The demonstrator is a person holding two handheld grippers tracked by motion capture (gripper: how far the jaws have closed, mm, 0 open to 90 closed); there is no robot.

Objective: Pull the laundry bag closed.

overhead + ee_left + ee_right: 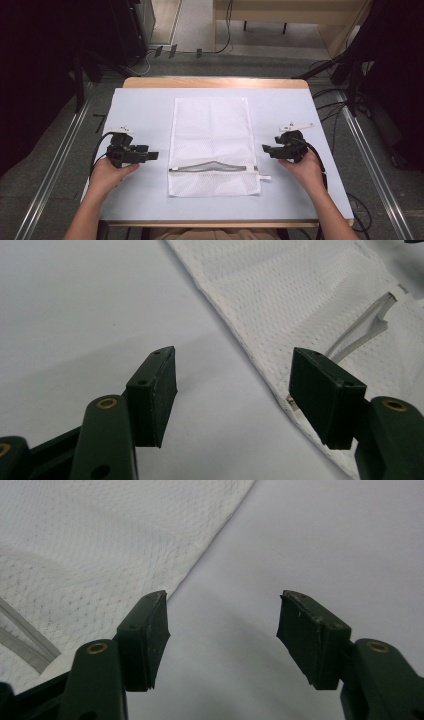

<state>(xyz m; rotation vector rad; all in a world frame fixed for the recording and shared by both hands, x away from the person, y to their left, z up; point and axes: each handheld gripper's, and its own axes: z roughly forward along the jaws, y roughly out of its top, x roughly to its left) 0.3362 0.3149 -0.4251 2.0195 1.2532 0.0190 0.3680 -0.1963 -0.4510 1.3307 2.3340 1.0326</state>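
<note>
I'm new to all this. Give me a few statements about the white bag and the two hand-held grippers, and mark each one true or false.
1. The white mesh bag lies flat on the table. True.
2. The left hand-held gripper clamps the bag's edge. False: its jaws are open beside the bag, holding nothing.
3. The right hand-held gripper is open. True.
4. The bag's zipper is fully closed. False: it gapes open partway.
5. Both grippers are on the same side of the bag. False: one is on each side.
</note>
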